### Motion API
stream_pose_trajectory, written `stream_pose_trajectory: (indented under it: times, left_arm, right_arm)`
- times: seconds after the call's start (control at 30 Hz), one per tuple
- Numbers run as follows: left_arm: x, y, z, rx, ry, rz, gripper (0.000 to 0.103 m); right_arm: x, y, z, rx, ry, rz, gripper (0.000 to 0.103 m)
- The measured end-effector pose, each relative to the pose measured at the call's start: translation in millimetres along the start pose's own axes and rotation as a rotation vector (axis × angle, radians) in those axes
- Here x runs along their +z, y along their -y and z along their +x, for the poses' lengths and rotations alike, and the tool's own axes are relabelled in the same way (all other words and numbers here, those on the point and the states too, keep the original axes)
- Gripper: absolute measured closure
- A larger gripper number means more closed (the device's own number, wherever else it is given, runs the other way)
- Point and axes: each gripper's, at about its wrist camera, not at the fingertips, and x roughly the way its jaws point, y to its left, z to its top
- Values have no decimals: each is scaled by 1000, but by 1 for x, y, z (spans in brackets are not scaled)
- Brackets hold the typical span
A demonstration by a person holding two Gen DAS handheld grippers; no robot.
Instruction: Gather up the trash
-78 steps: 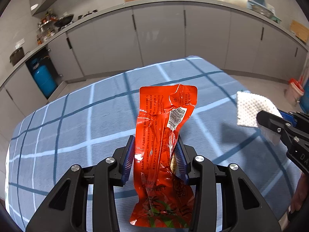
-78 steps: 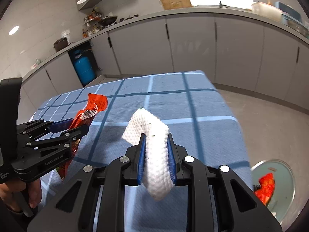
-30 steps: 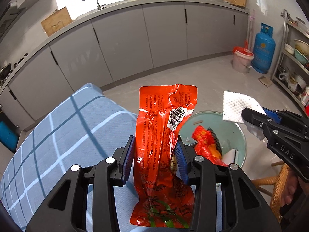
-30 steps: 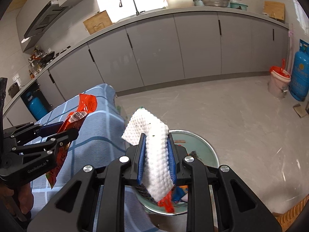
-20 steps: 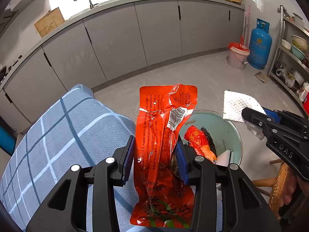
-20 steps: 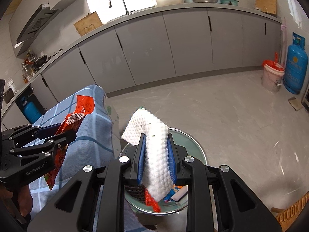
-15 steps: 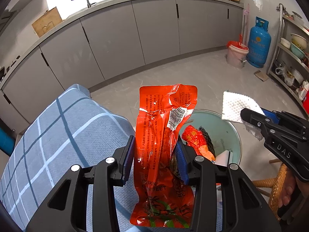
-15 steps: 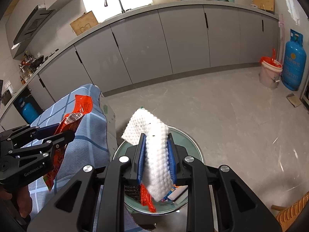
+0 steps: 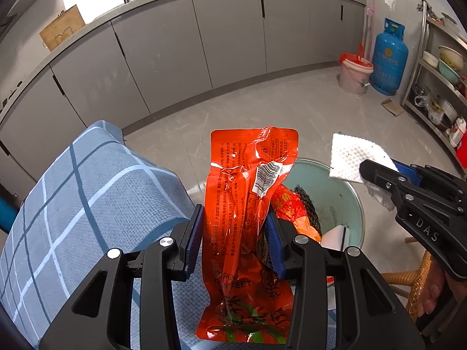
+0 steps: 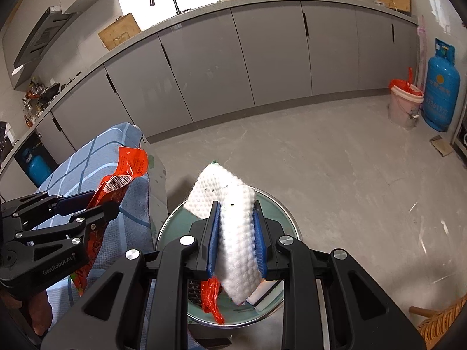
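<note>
Kitchen setting: grey floor, with a blue checked cloth over the tabletop [image 9: 87, 192] at the near left.

Left tool [image 9: 235, 242]: its blue pads are clamped on an orange snack wrapper [image 9: 248, 204], which stands upright between them, barcode sticker facing the camera. The wrapper's lower end hangs below the pads over the cloth edge. In the right wrist view the same wrapper [image 10: 122, 175] sits at the tabletop's right edge, beside the bin.

Right tool [image 10: 236, 233]: pads are closed on a folded white paper towel [image 10: 233, 233], dark specks on its surface. The towel is held directly above the bin [image 10: 175, 224]. In the left wrist view the right tool [image 9: 376, 175] is seen from the side, the towel [image 9: 350, 157] projecting over the bin's far right rim.

Bin [image 9: 353, 204]: round, pale green inside, standing on the floor just right of the tabletop. It contains red wrappers, a dark mesh item and a white piece.

Far right: pink bucket [image 9: 354, 75] and blue gas cylinder [image 9: 389, 58] beside grey cabinets [image 9: 227, 43].
</note>
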Motion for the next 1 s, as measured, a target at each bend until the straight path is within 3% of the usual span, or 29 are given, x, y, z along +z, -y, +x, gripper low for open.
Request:
stream_pose_trajectory:
  times: [0.07,0.17,0.2,0.27,0.4,0.53,1.0]
  left_arm:
    - [0,1,2,-4,-3,-1,62]
    - [0,1,5,-25,-13,1,59]
    - [0,1,6,-23,-10,2,56]
    - [0,-1,3,-6,2,-3,30]
    - [0,-10,-7,18,25,-22,28]
    - [-4,-19,-28,44,68,-39,18]
    - [-32,-51,-104,86,161,-120,17]
  right_arm:
    - [-1,0,4,-6,-5,-1,79]
    - [-3,2,11,11,-12,-1,69]
    - [-4,2,12,10,-7,3,53]
    - [-6,3,12,-5,-1,8,47]
    - [-10,5,2,-15,17,26,38]
    - [-12,1,-23,-20,61,25,29]
    - [-21,-42,-93,8,151,-47,24]
